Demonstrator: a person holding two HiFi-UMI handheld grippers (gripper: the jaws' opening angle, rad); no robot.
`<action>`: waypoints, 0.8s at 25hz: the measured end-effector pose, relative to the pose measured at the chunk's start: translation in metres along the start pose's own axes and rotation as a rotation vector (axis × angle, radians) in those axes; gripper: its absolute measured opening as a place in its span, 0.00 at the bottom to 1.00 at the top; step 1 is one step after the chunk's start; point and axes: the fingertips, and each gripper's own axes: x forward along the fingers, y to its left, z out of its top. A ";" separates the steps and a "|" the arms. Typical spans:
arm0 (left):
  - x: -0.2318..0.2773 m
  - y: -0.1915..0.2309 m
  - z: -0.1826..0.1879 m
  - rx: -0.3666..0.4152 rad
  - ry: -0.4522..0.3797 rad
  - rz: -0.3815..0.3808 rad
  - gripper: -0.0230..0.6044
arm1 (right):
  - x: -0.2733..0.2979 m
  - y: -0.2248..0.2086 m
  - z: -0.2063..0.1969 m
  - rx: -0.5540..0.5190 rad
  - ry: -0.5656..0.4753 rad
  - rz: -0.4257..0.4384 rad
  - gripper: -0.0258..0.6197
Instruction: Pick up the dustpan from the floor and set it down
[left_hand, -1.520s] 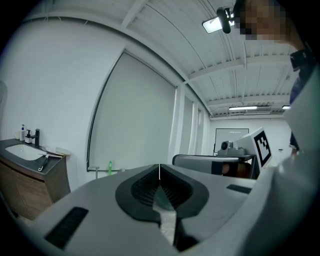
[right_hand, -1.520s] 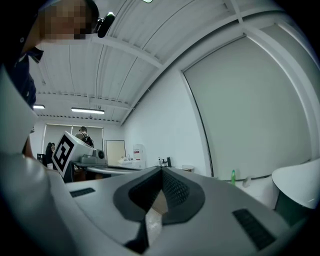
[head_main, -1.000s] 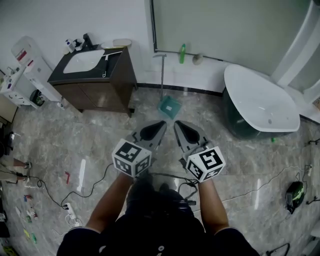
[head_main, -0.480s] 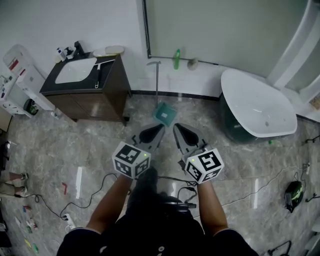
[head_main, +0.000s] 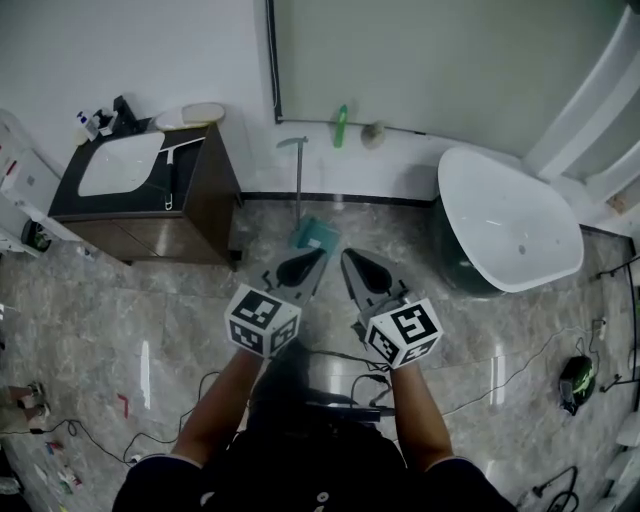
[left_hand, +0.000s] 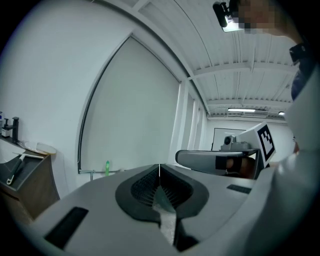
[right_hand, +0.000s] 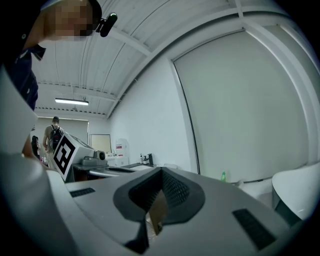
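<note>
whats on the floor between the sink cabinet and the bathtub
The teal dustpan, with its long handle standing upright. The head view shows it.

Bathroom floor (head_main: 150, 300), seen from above: one teal dustpan (head_main: 314, 236) at 12 o'clock; one white bathtub (head_main: 510, 232) at 2 o'clock; one dark vanity (head_main: 190, 205) with one sink (head_main: 120, 163) at 10 o'clock; one green bottle (head_main: 340, 126) at 12 o'clock. Two grippers at centre: the left gripper (head_main: 314, 256) and the right gripper (head_main: 350, 258).
</note>
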 end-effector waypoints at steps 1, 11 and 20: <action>0.007 0.011 0.002 -0.002 0.003 -0.007 0.06 | 0.011 -0.006 0.000 0.003 0.004 -0.008 0.05; 0.059 0.108 0.023 -0.002 0.021 -0.064 0.06 | 0.116 -0.051 0.010 0.013 0.026 -0.060 0.05; 0.077 0.163 0.037 -0.008 0.004 -0.044 0.06 | 0.174 -0.067 0.017 -0.003 0.031 -0.045 0.05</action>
